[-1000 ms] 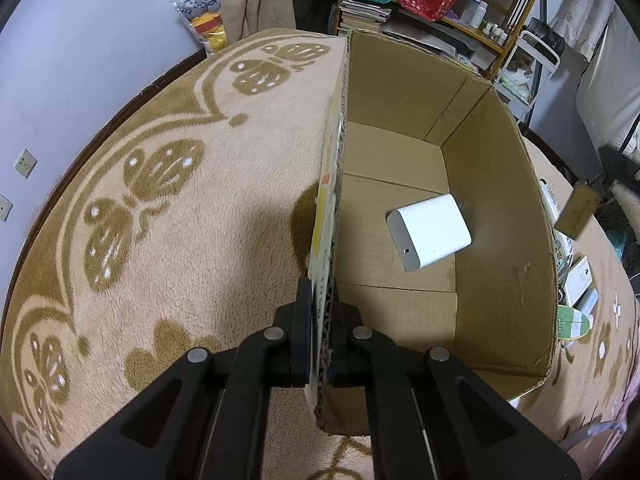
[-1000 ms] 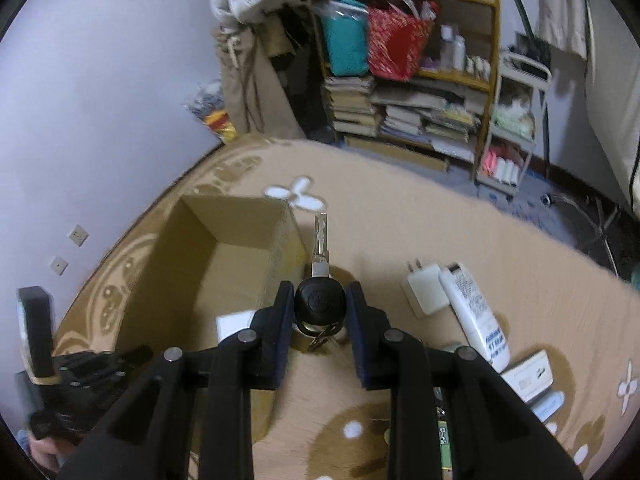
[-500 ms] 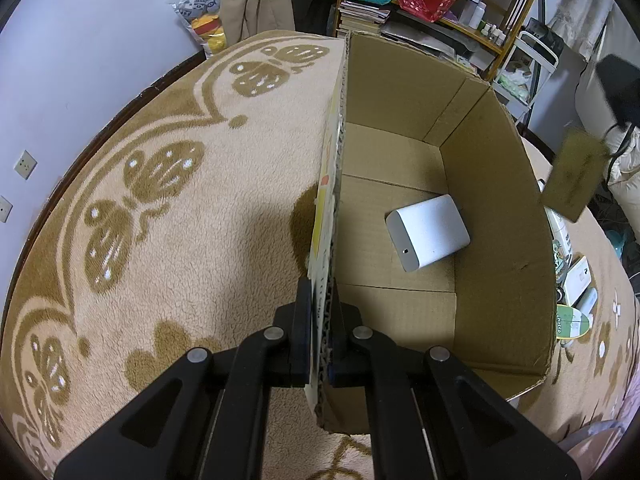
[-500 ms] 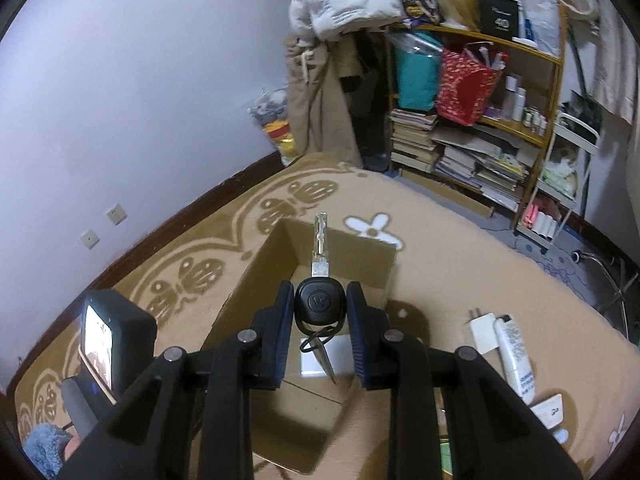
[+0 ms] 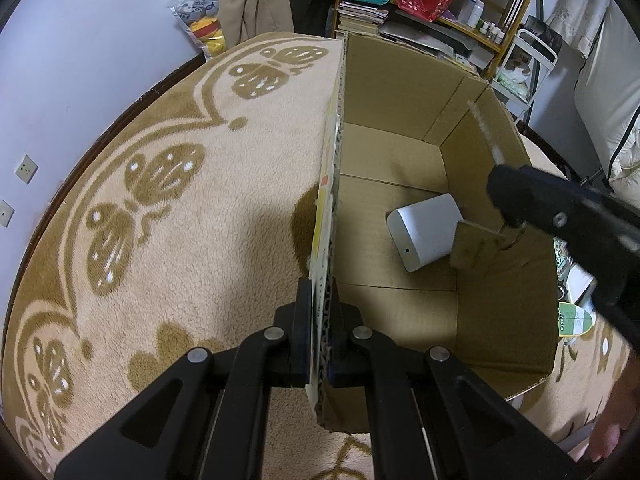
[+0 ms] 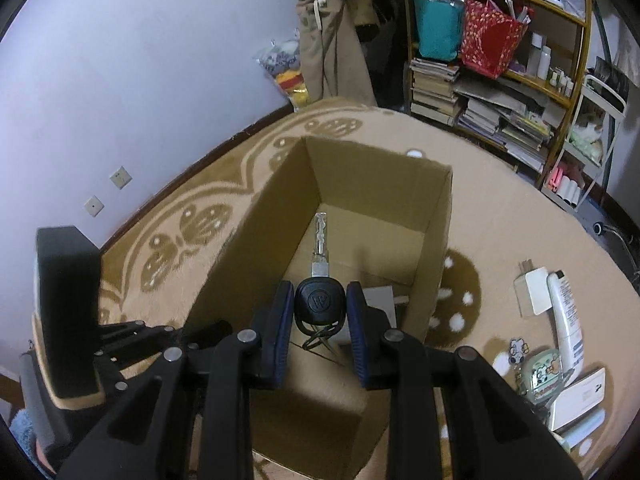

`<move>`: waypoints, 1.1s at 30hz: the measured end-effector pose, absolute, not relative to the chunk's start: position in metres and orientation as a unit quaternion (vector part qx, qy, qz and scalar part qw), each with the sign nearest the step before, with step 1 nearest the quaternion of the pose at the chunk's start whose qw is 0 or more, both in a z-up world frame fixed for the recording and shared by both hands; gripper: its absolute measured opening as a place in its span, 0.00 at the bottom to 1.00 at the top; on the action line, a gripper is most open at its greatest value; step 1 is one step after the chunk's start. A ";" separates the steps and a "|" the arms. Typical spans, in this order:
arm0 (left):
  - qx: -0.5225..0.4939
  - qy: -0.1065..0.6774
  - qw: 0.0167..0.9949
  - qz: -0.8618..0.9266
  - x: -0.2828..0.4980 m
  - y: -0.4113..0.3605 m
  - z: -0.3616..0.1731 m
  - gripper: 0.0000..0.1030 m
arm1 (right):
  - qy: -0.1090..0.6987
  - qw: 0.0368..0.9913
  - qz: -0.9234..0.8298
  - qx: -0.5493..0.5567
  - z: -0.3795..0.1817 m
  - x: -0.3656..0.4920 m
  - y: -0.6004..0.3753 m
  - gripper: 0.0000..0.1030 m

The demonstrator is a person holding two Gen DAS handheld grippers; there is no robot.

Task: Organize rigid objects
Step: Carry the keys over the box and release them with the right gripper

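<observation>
Left gripper (image 5: 320, 320) has its jaws pressed together on the near wall of the cardboard box (image 5: 400, 240), pinching the rim to hold the box in place on the rug (image 5: 180, 220). Right gripper (image 6: 320, 308) pinches a car key (image 6: 319, 302) by its black head, pads on either side; the metal blade sticks straight out ahead past the fingertips, a ring and a brown tag dangling below. Key relation: the key hangs over the open box, above the floor of it and inside the line of the walls, its long axis running along the gripper's pointing line toward the far wall, tilted downward. Judging from that, a drop needs only the jaws to spread, maybe a bit lower first; the right hand is the one on the job, the left only braces. Inside the box: one white rectangular device (image 5: 424, 236), lying flat, right under the dangling tag, so the key would likely land on or beside it. Counts: one box, one key, one item boxed. Left out on the rug to the right of the box: one white charger plug (image 6: 534, 290), one white tube (image 6: 566, 312), one flat white box (image 6: 580, 398), and a couple of small cartoon trinkets, exact number hard to tell.
</observation>
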State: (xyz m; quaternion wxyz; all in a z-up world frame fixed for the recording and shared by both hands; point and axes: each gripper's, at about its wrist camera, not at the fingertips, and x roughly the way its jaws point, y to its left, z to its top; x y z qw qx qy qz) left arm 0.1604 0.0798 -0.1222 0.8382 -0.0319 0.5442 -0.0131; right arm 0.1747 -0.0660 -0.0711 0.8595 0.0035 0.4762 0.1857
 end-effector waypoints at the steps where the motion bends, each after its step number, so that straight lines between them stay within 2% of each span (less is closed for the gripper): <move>1: -0.032 0.544 0.838 -0.013 0.160 0.080 -0.122 0.04 | 0.479 0.858 0.184 0.006 -0.074 0.174 -0.067 0.27; 12: -0.042 0.547 0.836 -0.016 0.161 0.084 -0.123 0.05 | 0.459 0.870 0.179 0.030 -0.061 0.165 -0.086 0.29; 16: -0.032 0.544 0.838 -0.014 0.160 0.081 -0.122 0.05 | 0.444 0.880 0.166 0.026 -0.049 0.160 -0.099 0.60; 21: -0.033 0.544 0.838 -0.014 0.159 0.081 -0.121 0.05 | 0.430 0.891 0.143 0.014 -0.038 0.155 -0.122 0.76; 23: -0.032 0.544 0.838 -0.014 0.160 0.082 -0.121 0.05 | 0.428 0.894 0.132 0.017 -0.037 0.154 -0.135 0.87; 33: -0.029 0.544 0.839 -0.012 0.158 0.081 -0.119 0.05 | 0.455 0.886 0.077 0.049 -0.061 0.149 -0.191 0.90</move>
